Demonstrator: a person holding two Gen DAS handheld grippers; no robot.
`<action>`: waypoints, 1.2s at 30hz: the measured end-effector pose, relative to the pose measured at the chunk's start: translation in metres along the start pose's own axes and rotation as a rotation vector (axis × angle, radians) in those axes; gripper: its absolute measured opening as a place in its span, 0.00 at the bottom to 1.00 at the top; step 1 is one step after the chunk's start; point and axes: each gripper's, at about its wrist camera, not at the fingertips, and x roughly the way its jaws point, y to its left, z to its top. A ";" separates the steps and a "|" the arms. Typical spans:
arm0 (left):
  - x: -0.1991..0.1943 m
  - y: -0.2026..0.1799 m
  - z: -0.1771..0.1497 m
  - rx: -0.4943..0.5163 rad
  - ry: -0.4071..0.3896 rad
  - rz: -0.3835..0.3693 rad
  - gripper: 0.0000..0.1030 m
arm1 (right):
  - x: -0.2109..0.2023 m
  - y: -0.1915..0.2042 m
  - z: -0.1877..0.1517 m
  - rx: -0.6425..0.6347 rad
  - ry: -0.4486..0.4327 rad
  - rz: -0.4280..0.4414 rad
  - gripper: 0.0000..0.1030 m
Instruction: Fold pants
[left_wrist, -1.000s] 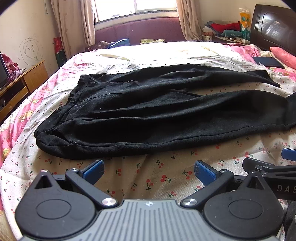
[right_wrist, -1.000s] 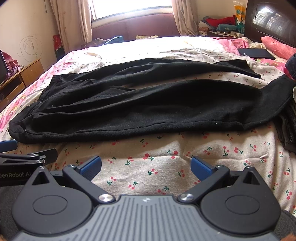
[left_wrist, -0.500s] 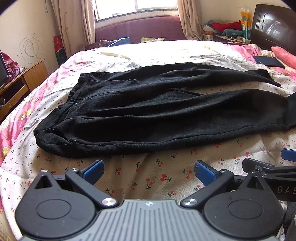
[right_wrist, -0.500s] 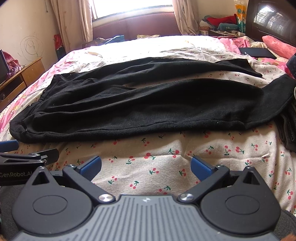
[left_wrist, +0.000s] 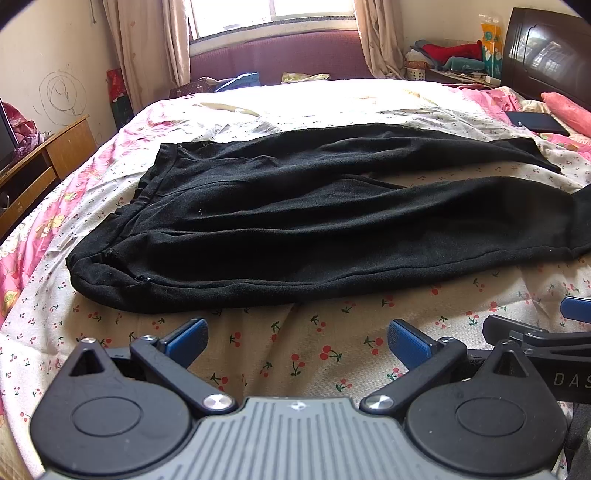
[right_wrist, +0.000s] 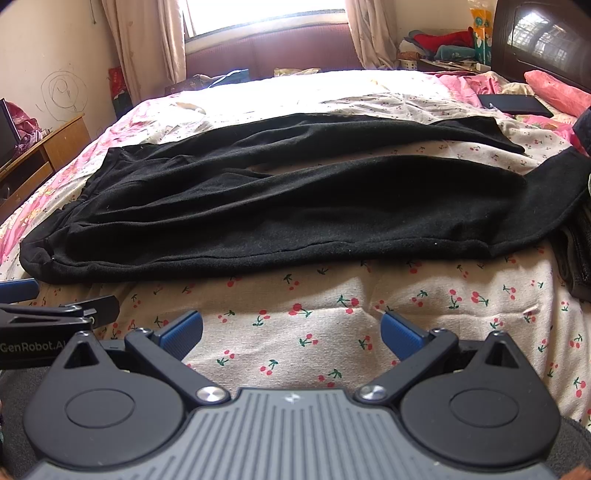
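Black pants (left_wrist: 295, 221) lie spread flat across the cherry-print bed sheet (left_wrist: 303, 354), waistband at the left, both legs running right. In the right wrist view the same pants (right_wrist: 280, 206) fill the middle, the near leg's cuff reaching the bed's right side. My left gripper (left_wrist: 297, 341) is open, hovering over bare sheet just short of the pants' near edge. Over the sheet below the near leg, my right gripper (right_wrist: 291, 332) also stands open. Neither holds anything. Each gripper shows at the other view's edge.
A wooden cabinet (left_wrist: 48, 158) stands left of the bed. A dark headboard (left_wrist: 546, 55), a pink pillow (left_wrist: 565, 110) and a flat black item (left_wrist: 535, 123) are at the far right. Other dark clothing (right_wrist: 576, 251) lies at the bed's right edge.
Both grippers have drifted slightly forward and up over the sheet; the pants lie as before and both grippers stay open.
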 end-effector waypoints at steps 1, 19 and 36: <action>0.000 0.000 0.000 0.000 0.001 0.001 1.00 | 0.000 0.000 0.000 0.000 0.000 0.001 0.99; 0.000 0.001 0.000 -0.003 0.006 -0.005 1.00 | -0.002 0.002 0.000 -0.007 -0.002 -0.007 0.99; -0.003 0.009 0.007 -0.023 -0.007 -0.099 1.00 | -0.014 0.007 0.009 -0.020 -0.004 -0.030 0.99</action>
